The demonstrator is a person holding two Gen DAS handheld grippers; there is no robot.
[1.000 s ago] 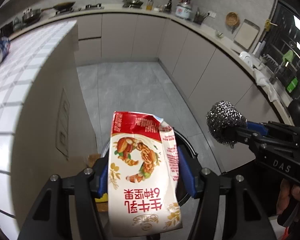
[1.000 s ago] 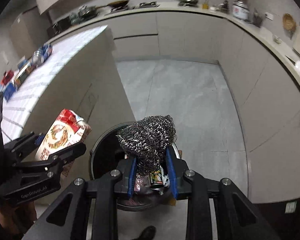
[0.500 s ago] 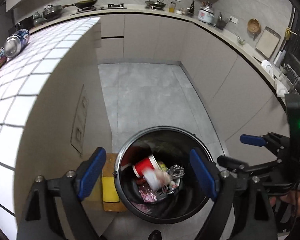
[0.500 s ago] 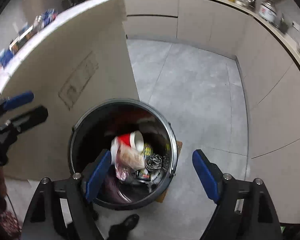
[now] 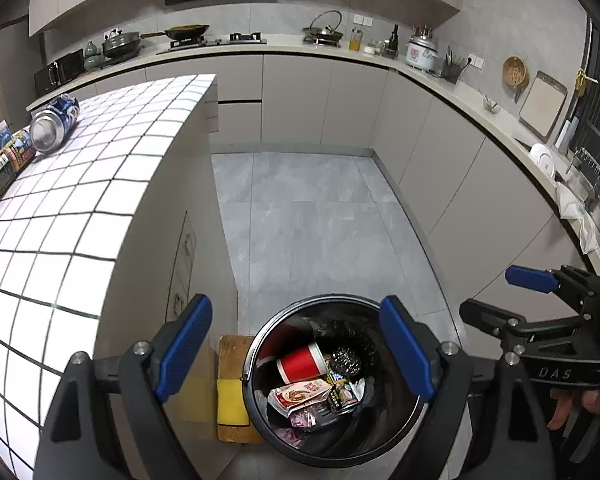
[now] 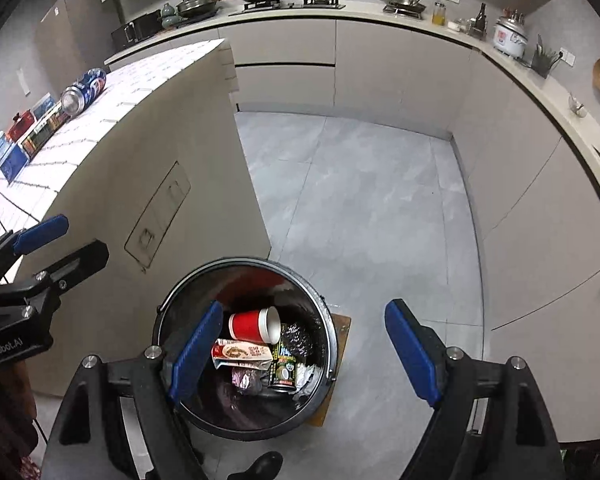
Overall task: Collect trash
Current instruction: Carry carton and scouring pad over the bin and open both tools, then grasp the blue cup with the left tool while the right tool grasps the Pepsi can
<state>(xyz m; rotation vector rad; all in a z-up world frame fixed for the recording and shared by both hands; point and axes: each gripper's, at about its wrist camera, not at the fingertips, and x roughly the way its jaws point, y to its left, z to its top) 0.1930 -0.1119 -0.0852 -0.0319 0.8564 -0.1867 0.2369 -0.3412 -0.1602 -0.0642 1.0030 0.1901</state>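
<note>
Two hand-held grippers hung over one round black trash bin (image 5: 256, 364) on the floor. The left hand-held gripper (image 5: 296, 348) stood wide open with nothing between its blue pads. The right hand-held gripper (image 6: 304, 354) had its jaws opening, nearly at full spread, also empty. Inside the bin lay one red paper cup (image 6: 252, 325) on its side, its mouth toward the right in the right wrist view; one red-and-white milk carton (image 6: 242, 354) flat, long axis crosswise; one steel-wool scrubber (image 6: 296, 338); and one green-labelled can (image 6: 284, 370). One blue drink can (image 5: 56, 122) lay on its side on the white tiled surface (image 5: 112, 168), beside a boxed item (image 5: 2, 168).
</note>
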